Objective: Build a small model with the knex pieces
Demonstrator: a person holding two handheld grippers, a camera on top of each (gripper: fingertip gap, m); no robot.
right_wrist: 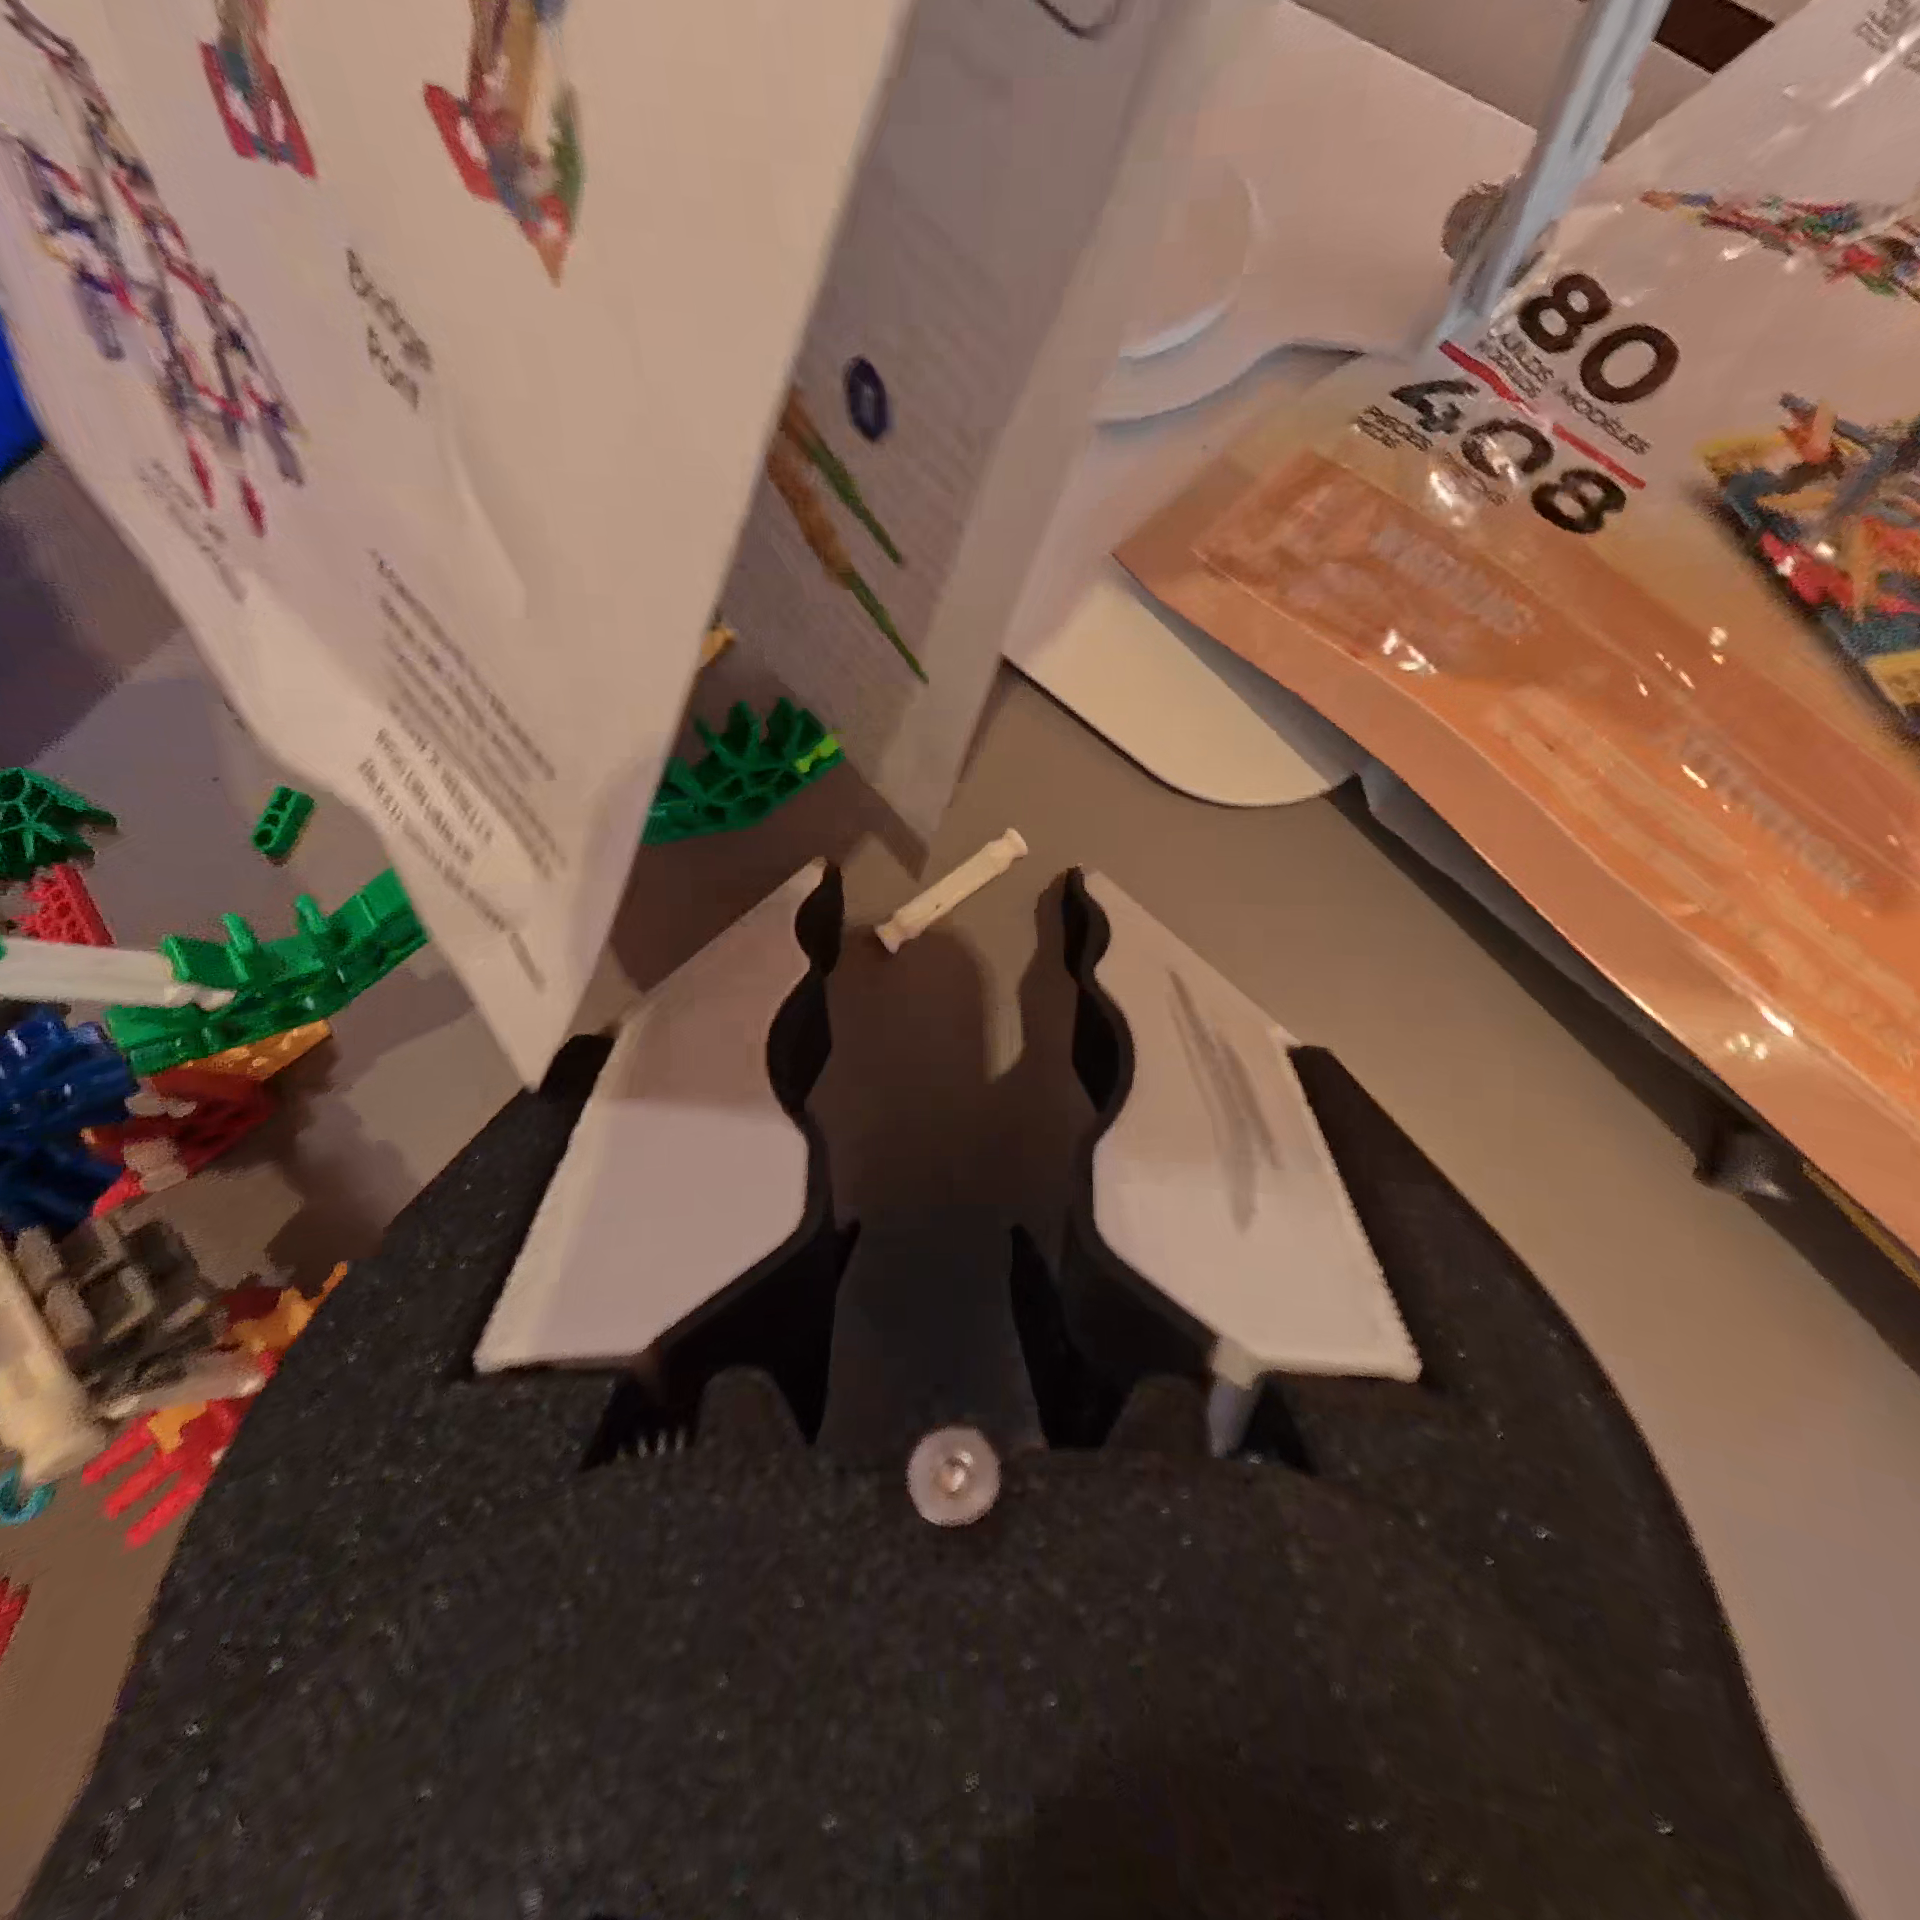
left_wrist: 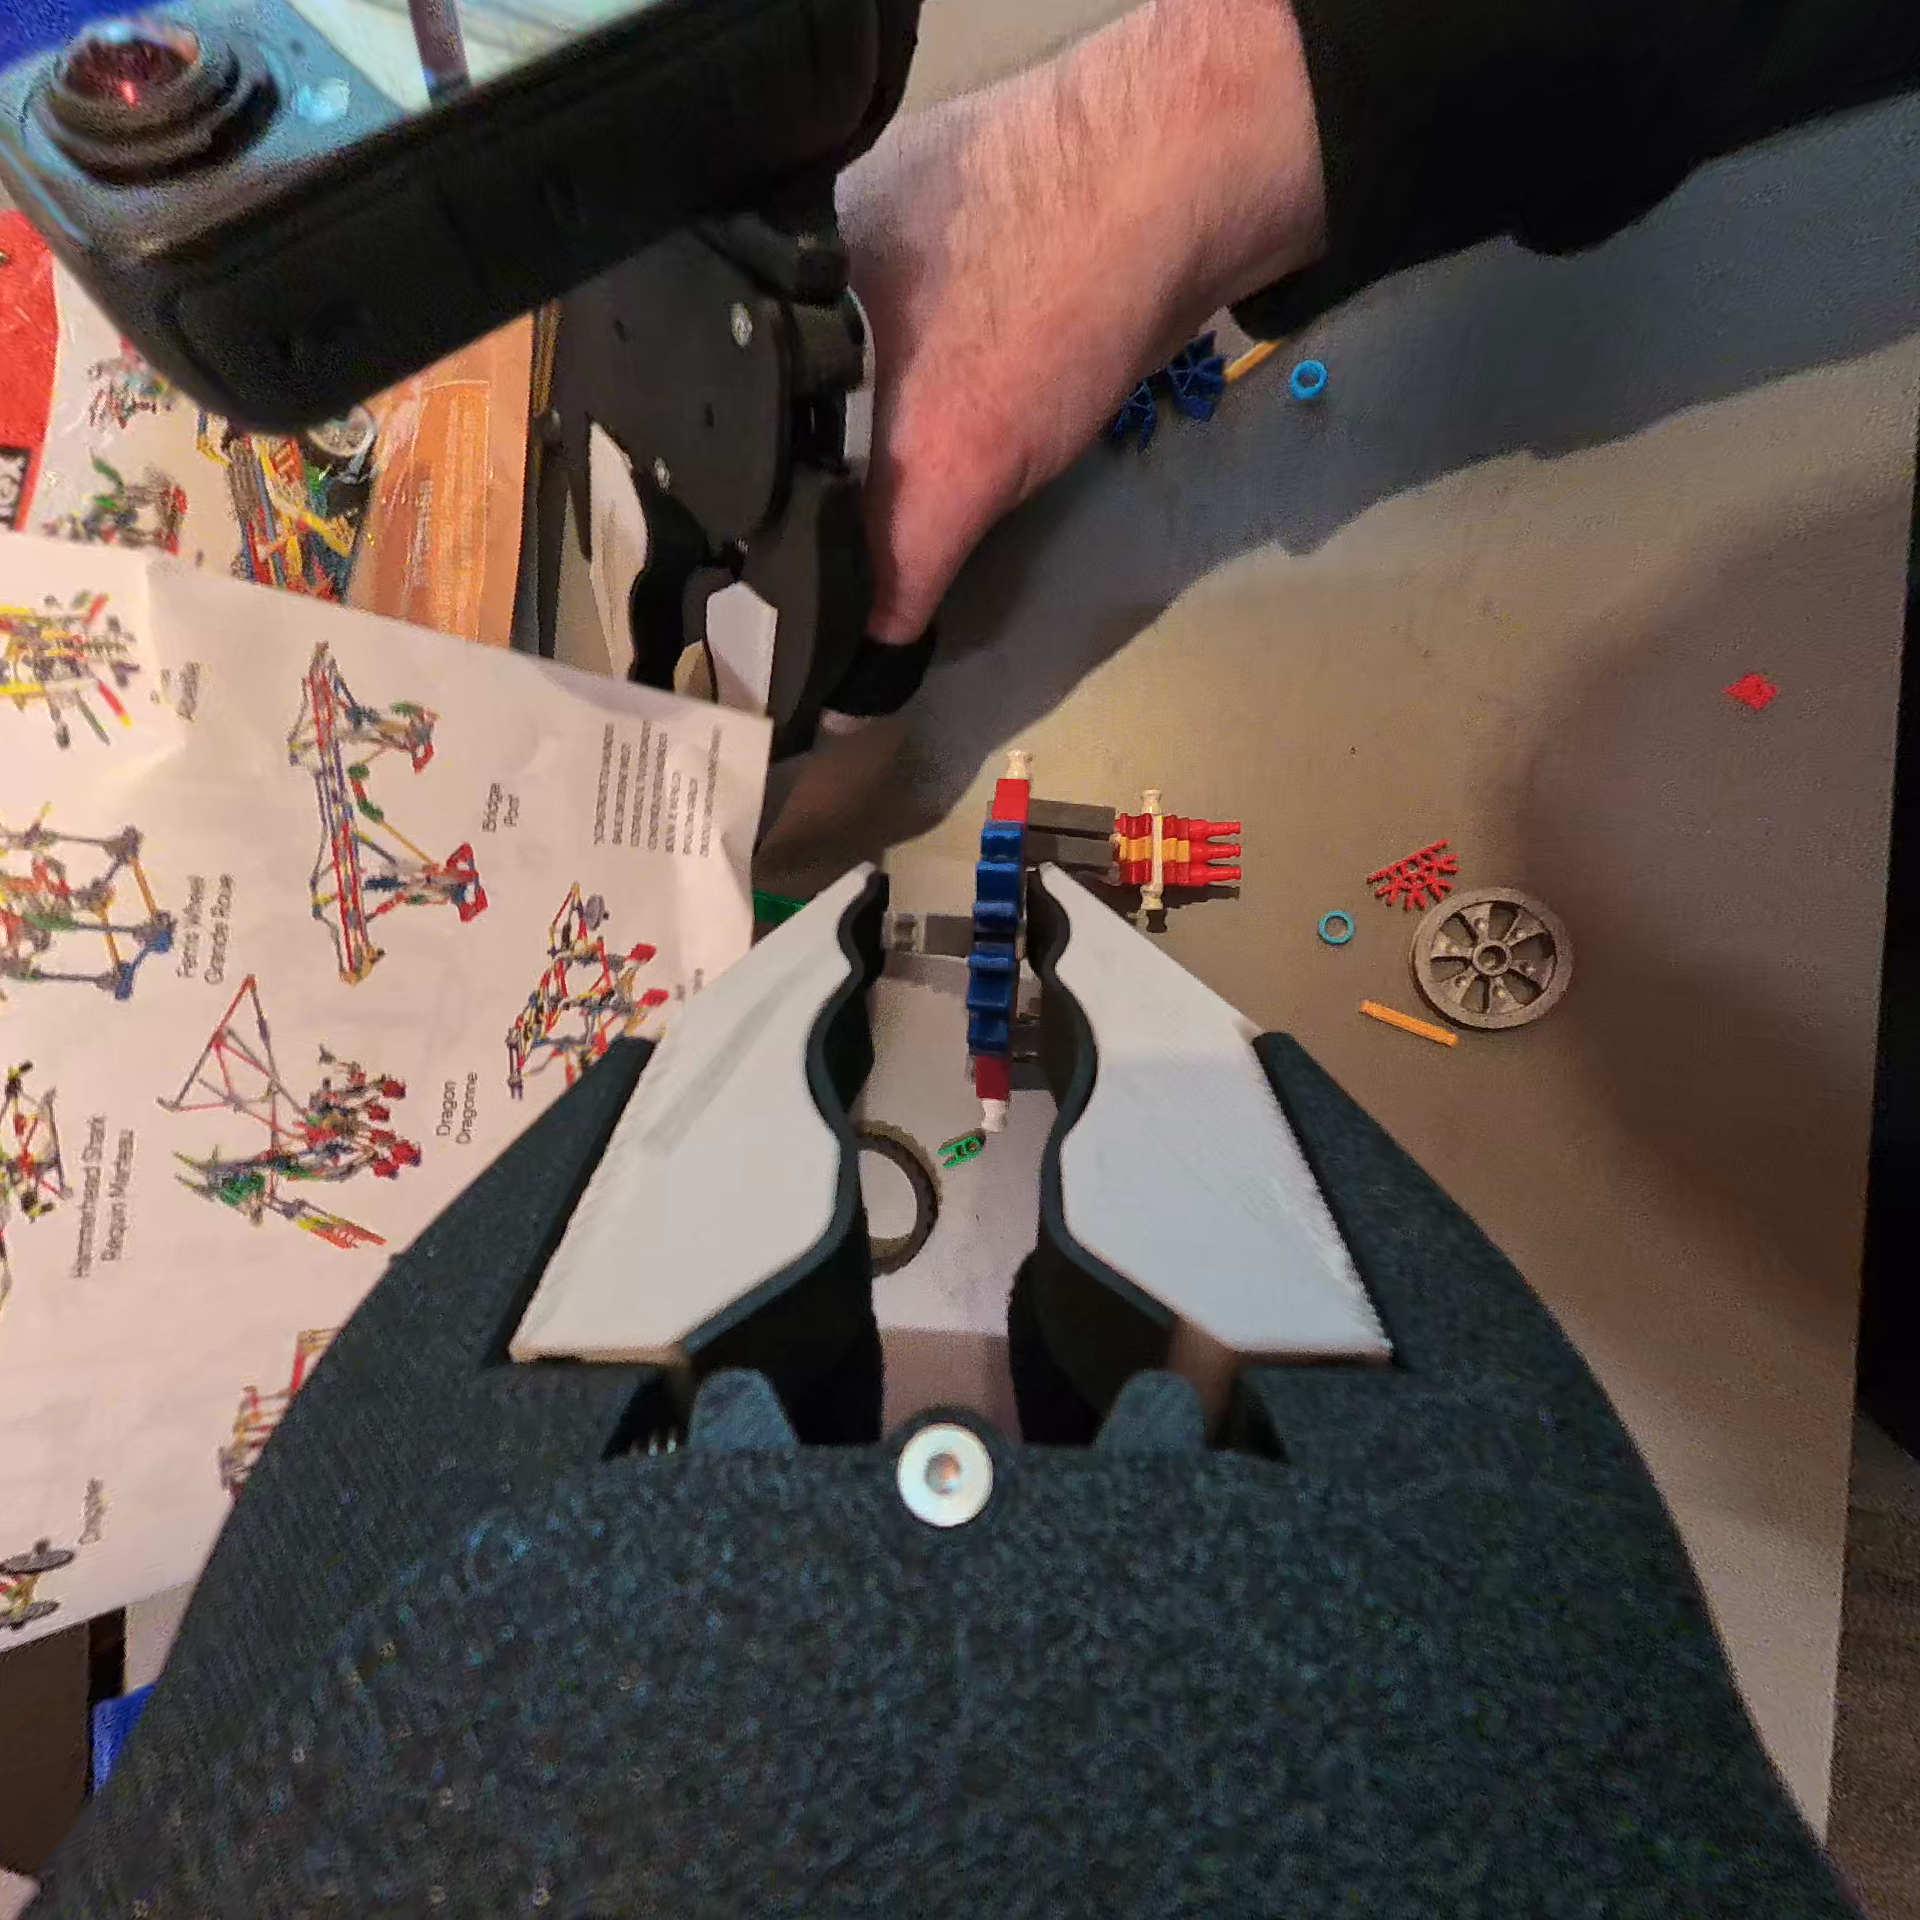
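Note:
My left gripper (left_wrist: pixel 961 883) is closed on a small assembly (left_wrist: pixel 994 935): blue connectors stacked on a white rod with red end pieces. Grey blocks stick out to each side and meet the two fingertips. More grey blocks and a red and yellow cluster (left_wrist: pixel 1179 852) extend right behind the right finger. A small green clip (left_wrist: pixel 961 1146) and a dark ring (left_wrist: pixel 899 1195) lie on the table under the jaws. My right gripper (right_wrist: pixel 948 878) is open just above the table, with a short white rod (right_wrist: pixel 966 881) lying between its tips. In the left wrist view a hand (left_wrist: pixel 1039 343) holds it.
A printed sheet (left_wrist: pixel 364 883) lies left and stands close to the right gripper's left finger (right_wrist: pixel 416 468). An orange plastic bag (right_wrist: pixel 1558 707) lies right. Green connectors (right_wrist: pixel 743 774) and a pile of pieces (right_wrist: pixel 156 1122) lie left. A grey wheel (left_wrist: pixel 1491 958), red connector (left_wrist: pixel 1413 873) and orange rod (left_wrist: pixel 1408 1023) lie right.

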